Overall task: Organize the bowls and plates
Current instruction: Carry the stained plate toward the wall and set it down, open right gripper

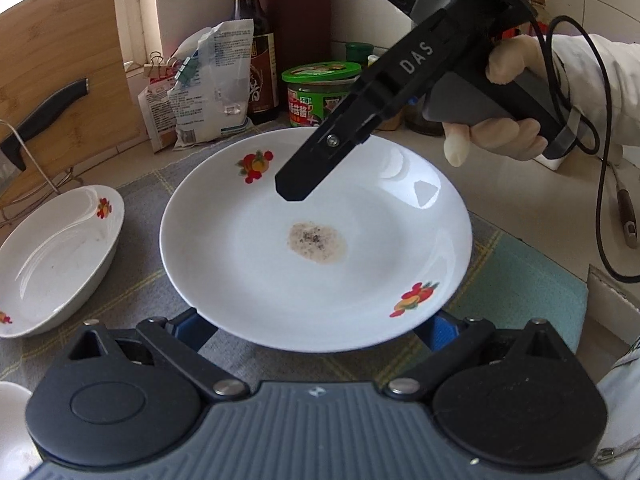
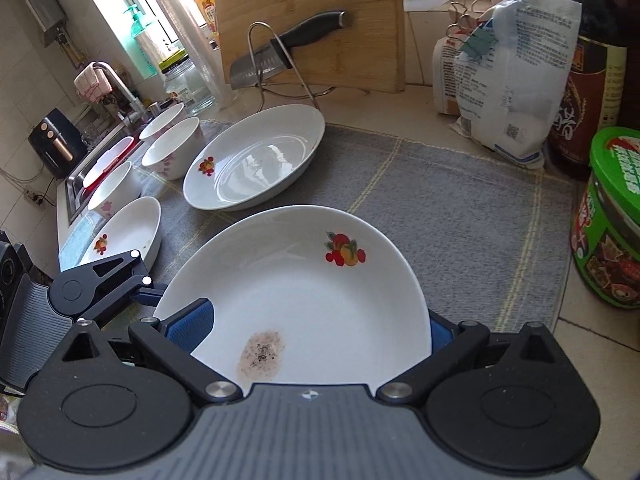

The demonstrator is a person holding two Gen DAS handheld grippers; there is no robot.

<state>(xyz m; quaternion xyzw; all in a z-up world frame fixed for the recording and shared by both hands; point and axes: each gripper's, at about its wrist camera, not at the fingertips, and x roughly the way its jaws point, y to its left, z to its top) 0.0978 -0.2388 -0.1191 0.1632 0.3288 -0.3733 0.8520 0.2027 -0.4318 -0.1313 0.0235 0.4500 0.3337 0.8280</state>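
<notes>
A white plate point(image 1: 380, 240) with fruit decals and a brown stain in its middle hangs low over the grey mat point(image 1: 160, 288). Its near rim lies over the fingers of my left gripper point(image 1: 318, 320), which stand wide open; only the blue pads point(image 1: 196, 328) peek out beneath it. My right gripper point(image 2: 316, 320), held by a gloved hand point(image 1: 500, 136), is open and straddles the plate point(image 2: 312, 288): one pad point(image 2: 192, 324) sits above the plate, the other behind its rim. In the left wrist view the right gripper point(image 1: 292, 188) reaches in from the upper right.
An oval dish point(image 2: 256, 160), a smaller dish point(image 2: 124, 236) and three bowls point(image 2: 172, 148) stand on the mat towards the sink point(image 2: 80, 176). Behind are a cutting board point(image 2: 308, 20) with a knife point(image 2: 280, 48), a bag point(image 2: 516, 80), a bottle and a green-lidded jar point(image 2: 612, 220).
</notes>
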